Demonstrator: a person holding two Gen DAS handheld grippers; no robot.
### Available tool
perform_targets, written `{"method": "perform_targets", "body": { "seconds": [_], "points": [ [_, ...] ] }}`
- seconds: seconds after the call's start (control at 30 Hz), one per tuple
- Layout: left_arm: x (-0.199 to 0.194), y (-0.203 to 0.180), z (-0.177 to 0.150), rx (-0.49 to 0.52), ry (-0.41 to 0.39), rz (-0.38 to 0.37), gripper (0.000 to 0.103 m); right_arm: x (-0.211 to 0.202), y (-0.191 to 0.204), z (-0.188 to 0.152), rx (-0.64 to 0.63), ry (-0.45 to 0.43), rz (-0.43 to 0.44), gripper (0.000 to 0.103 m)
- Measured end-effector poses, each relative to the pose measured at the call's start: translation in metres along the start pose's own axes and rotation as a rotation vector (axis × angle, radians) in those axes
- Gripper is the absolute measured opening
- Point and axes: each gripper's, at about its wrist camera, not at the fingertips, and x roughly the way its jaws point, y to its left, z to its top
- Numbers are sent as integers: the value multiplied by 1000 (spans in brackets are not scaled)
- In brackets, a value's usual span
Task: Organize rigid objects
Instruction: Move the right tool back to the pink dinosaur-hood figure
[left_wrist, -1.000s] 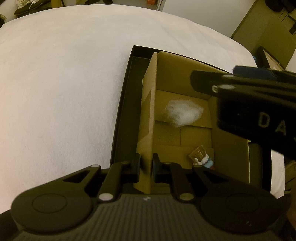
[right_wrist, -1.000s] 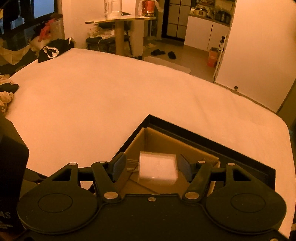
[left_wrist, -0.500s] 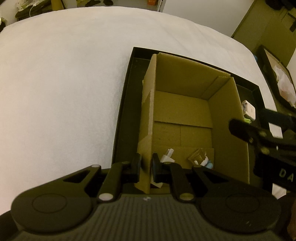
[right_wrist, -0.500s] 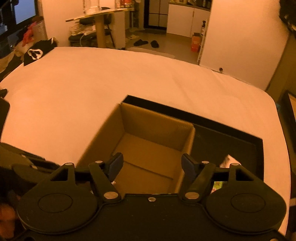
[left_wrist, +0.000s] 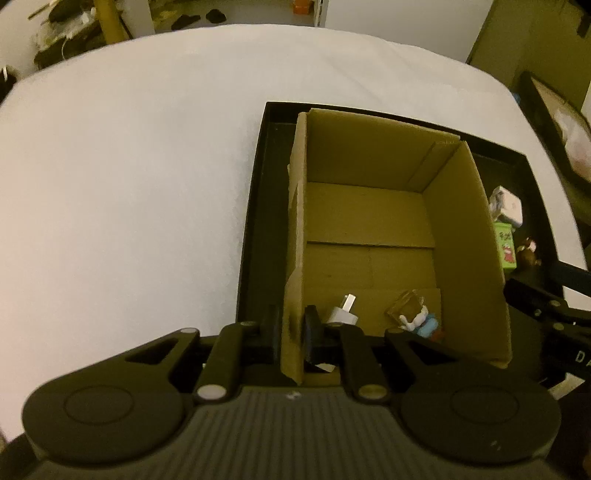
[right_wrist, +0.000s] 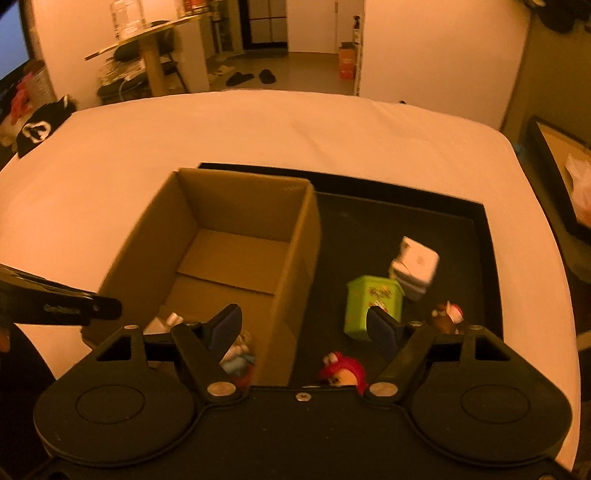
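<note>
An open cardboard box (left_wrist: 373, 229) (right_wrist: 236, 236) stands in a black tray (left_wrist: 255, 236) (right_wrist: 443, 236) on a white bed. My left gripper (left_wrist: 293, 332) is shut on the box's near left wall. Inside the box lie a white plug adapter (left_wrist: 343, 314), a clear cube (left_wrist: 404, 308) and a small blue-and-white figure (left_wrist: 424, 325). My right gripper (right_wrist: 304, 328) is open and empty, above the box's right wall. On the tray right of the box are a green box (right_wrist: 373, 306), a white cube (right_wrist: 415, 266), a brown figure (right_wrist: 447, 317) and a red figure (right_wrist: 343, 373).
The white bed (left_wrist: 129, 184) spreads left and behind the tray. A second dark tray (right_wrist: 561, 184) sits off the bed's right edge. A table (right_wrist: 147, 44) and floor clutter stand beyond the bed.
My right gripper let go of the clear white-lidded cube over the box, then drew back and right, open. The cube now lies in the box. My left gripper stayed on the box wall.
</note>
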Motion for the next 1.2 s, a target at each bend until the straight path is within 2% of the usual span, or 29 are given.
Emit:
{"method": "perform_targets", "body": {
  "seconds": [0.13,0.33,0.4,0.5,0.7,0.9,1.1,1.17,1.2],
  "points": [
    [0,-7,0,27,-1,32,17,3,-13,-11,54,11,4,74],
    [2,-11,2,28,17,84,28,9,-31,-24,116,19,14,74],
    [2,-13,3,32,11,100,39,10,-38,-30,139,24,24,74],
    [1,-18,3,48,6,128,51,15,-45,-37,155,39,29,73],
    [3,-30,3,109,-1,196,64,31,-55,-47,186,62,33,71],
    [5,-37,3,140,-6,242,71,50,-54,-53,164,95,33,70],
    [8,-42,5,153,2,271,72,64,-53,-57,143,113,29,66],
    [9,-43,5,158,6,280,73,67,-53,-58,136,118,27,64],
    [10,-44,5,161,8,285,73,69,-52,-59,131,122,26,60]
  ]
}}
